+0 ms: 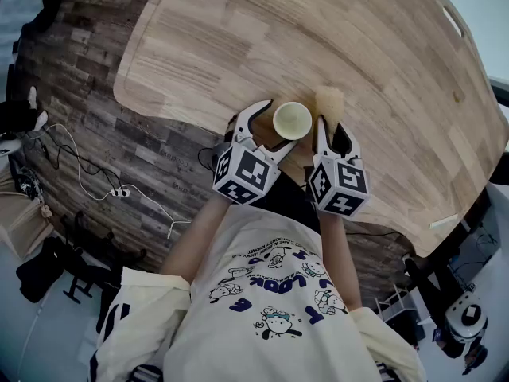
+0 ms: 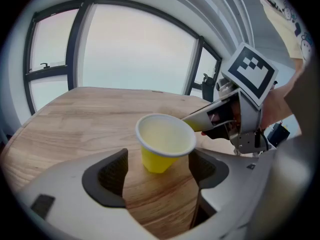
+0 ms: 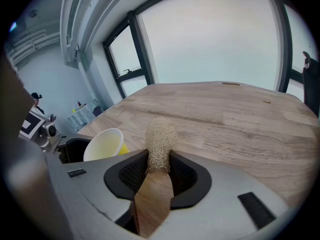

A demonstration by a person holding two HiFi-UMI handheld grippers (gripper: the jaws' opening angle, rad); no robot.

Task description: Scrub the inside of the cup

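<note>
Left hand-held gripper (image 2: 159, 160): jaws wide apart and straddling the yellow cup (image 2: 165, 143). The pads are clear of its wall on both sides, so nothing is held yet. Right hand-held gripper (image 3: 159, 160): clamped on the lower end of a loofah scrubber (image 3: 160, 134), with the fibrous tip standing out past the jaws.

Cup location: upright on the bench (image 1: 238, 38), mouth up, at lower centre of the left gripper view. In the head view it sits mid-frame by the bench's near edge, with the loofah just to its right and apart from it.

Step in hand, as judged: secure the cup before scrubbing. Notes for you:
- Close the left jaws on the cup's lower body, not the rim. It looks like thin paper, so squeeze only enough to stop it turning; more will likely oval the mouth.
- Keep the cup seated on the bench while you close, since the tapered wall may ride up out of the pads.
- Bring the loofah over the mouth from the right of the head view, tip first, then take it down and round the inner wall.
- Use light pressure. An unheld cup would probably tip.
</note>
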